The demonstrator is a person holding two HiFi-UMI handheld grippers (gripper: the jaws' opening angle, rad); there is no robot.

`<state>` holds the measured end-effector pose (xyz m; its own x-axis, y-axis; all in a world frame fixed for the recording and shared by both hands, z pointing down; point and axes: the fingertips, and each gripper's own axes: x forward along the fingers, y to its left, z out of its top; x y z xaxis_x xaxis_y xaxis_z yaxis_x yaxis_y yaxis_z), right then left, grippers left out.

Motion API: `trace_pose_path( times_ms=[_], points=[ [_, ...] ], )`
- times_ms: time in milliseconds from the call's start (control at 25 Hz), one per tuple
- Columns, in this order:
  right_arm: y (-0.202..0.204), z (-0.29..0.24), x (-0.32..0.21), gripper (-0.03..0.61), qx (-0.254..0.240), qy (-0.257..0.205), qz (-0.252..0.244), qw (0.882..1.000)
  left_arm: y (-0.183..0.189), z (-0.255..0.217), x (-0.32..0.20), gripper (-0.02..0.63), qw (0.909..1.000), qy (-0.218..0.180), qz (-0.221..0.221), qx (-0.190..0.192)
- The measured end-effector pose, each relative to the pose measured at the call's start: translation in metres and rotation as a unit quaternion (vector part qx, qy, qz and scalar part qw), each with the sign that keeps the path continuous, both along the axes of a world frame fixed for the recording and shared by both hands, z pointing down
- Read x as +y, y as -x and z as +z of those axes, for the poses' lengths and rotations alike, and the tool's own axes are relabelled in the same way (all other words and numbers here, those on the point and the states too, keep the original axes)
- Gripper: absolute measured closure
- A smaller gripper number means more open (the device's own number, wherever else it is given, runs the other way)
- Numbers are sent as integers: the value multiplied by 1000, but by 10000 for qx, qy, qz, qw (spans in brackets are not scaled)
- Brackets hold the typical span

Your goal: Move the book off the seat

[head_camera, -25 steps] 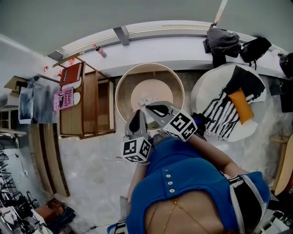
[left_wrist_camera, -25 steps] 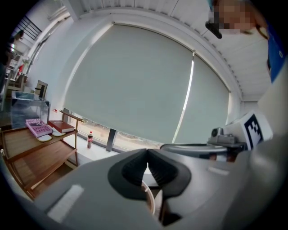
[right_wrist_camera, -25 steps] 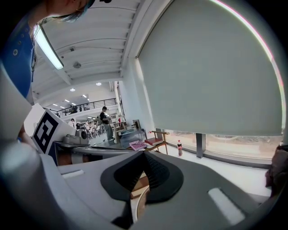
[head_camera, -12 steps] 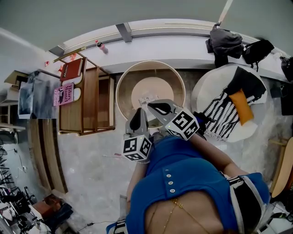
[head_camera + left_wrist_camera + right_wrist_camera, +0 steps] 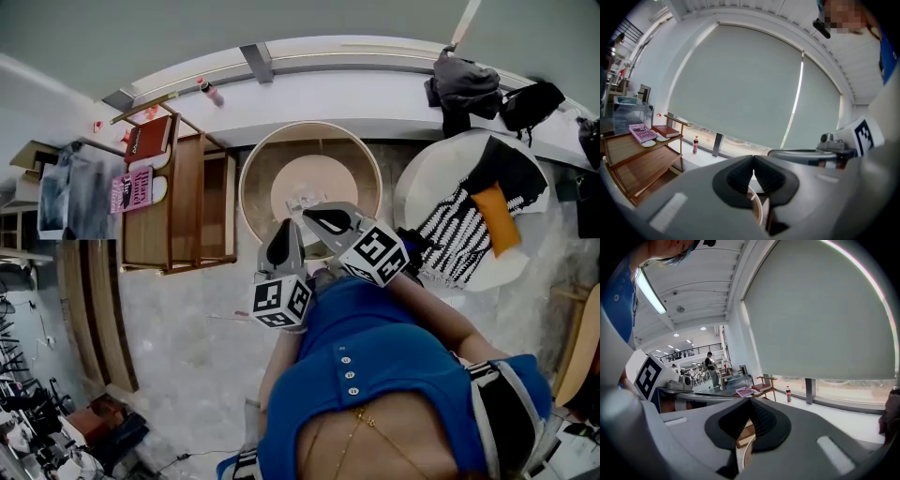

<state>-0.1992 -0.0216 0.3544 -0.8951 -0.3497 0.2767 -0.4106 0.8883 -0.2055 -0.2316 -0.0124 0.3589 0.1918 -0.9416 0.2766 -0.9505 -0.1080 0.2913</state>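
A red book (image 5: 148, 141) and a pink book (image 5: 134, 190) lie on the top board of a wooden slatted stand (image 5: 183, 211) at the left. The left gripper view shows the pink book (image 5: 642, 132) and the red book (image 5: 665, 131) far off at the left. My left gripper (image 5: 281, 239) and right gripper (image 5: 324, 223) are held side by side close to the body, over the near rim of a round wooden tub chair (image 5: 253, 164). Both are shut with nothing between the pads (image 5: 740, 174) (image 5: 759, 414). Neither touches a book.
A small pale thing (image 5: 303, 202) lies on the round chair's seat; I cannot tell what it is. A white round chair (image 5: 412, 187) at the right holds a striped cloth and an orange item. A bottle (image 5: 208, 91) and dark bags (image 5: 464, 84) sit on the window ledge.
The head view has drifted slightly, so the stand and chairs sit a little higher and to the right. Both grippers stay where they were, still shut.
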Motion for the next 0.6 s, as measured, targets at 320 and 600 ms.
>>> trace_pose_path(
  times_ms=[320, 600],
  points=[
    [3, 4, 0, 580, 14, 8, -68, 10000, 0, 4, -1, 612, 10000, 7, -1, -22],
    [7, 6, 2, 580, 54, 7, -137, 9999, 2, 5, -1, 612, 10000, 22, -34, -20]
  ],
)
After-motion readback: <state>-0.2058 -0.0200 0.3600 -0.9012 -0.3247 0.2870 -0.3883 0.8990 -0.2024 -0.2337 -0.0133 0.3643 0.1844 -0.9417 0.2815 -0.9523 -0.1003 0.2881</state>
